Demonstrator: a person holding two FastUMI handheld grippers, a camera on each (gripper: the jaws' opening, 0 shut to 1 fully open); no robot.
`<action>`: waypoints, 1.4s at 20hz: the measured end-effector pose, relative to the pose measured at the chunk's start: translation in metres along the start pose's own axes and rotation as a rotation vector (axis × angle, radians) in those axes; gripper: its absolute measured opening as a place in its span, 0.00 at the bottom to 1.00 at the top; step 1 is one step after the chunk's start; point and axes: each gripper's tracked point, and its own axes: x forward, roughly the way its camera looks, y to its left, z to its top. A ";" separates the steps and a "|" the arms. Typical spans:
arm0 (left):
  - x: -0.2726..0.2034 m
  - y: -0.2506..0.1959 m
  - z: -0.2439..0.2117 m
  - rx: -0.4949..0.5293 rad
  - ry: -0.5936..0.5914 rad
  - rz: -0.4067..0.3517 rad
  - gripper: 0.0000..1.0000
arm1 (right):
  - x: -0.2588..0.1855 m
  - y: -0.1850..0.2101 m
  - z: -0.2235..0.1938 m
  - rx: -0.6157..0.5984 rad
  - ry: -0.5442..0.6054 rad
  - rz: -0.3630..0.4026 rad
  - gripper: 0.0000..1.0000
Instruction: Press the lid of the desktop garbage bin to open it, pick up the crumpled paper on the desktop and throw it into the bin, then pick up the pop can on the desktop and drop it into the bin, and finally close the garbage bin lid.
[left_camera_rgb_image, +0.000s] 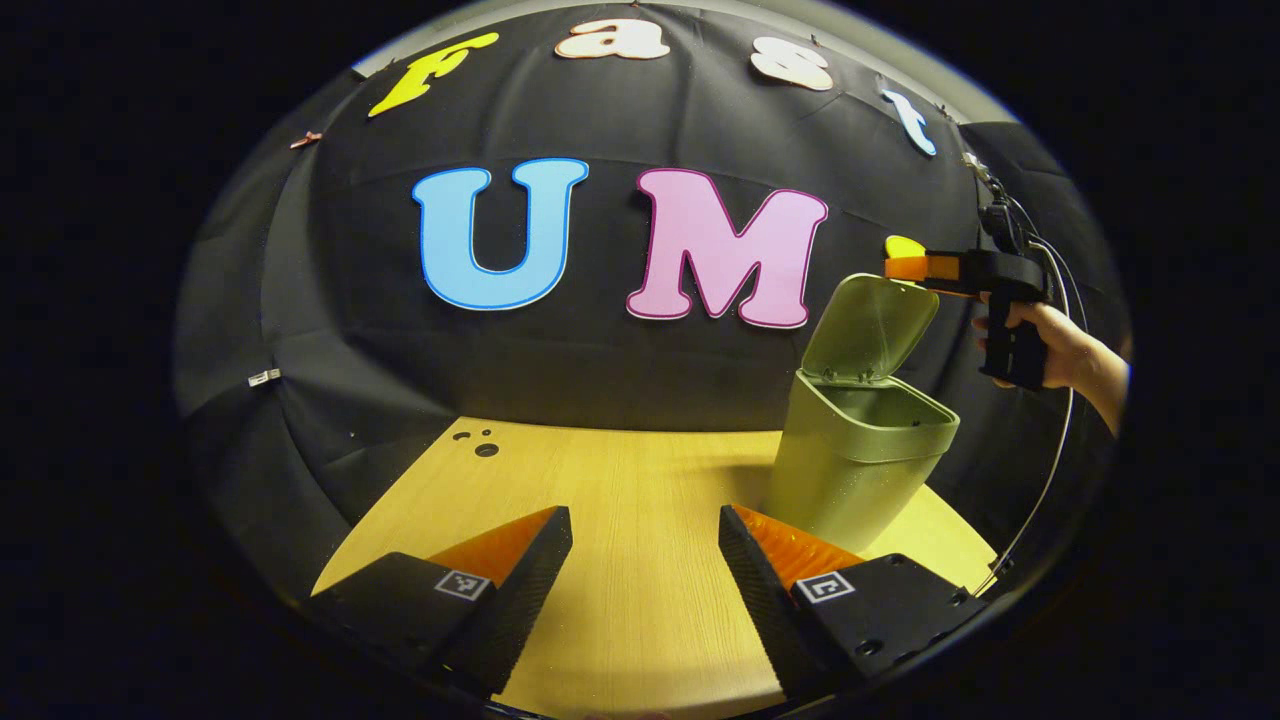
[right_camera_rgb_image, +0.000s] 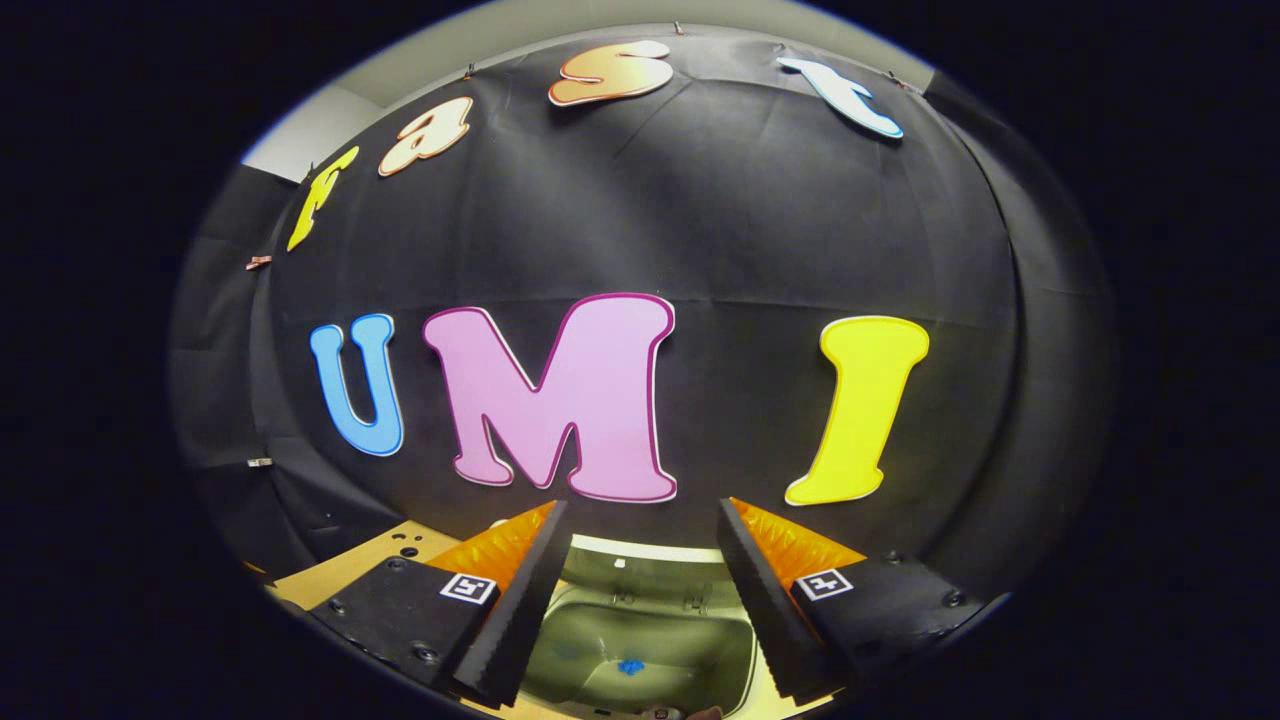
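Spread fingers (left_camera_rgb_image: 545, 570) — green bin (left_camera_rgb_image: 850, 470), lid (left_camera_rgb_image: 870, 325) up

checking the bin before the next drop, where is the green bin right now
In the left gripper view the green plastic garbage bin stands at the right of the wooden table, lid up. The right gripper hovers above it.

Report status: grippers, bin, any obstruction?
Left gripper open, low over table. Right gripper open, above the bin's mouth. Lid up. Nothing blocking the opening.
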 end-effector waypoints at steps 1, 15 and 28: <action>0.001 -0.002 0.001 -0.002 -0.001 -0.006 0.95 | -0.005 0.001 -0.004 -0.001 0.010 0.006 0.93; 0.004 -0.015 0.001 0.016 -0.001 -0.029 0.95 | -0.049 0.018 -0.113 0.061 0.251 0.063 0.93; 0.001 -0.011 -0.005 0.007 0.010 -0.008 0.95 | -0.055 0.021 -0.156 -0.017 0.290 0.062 0.96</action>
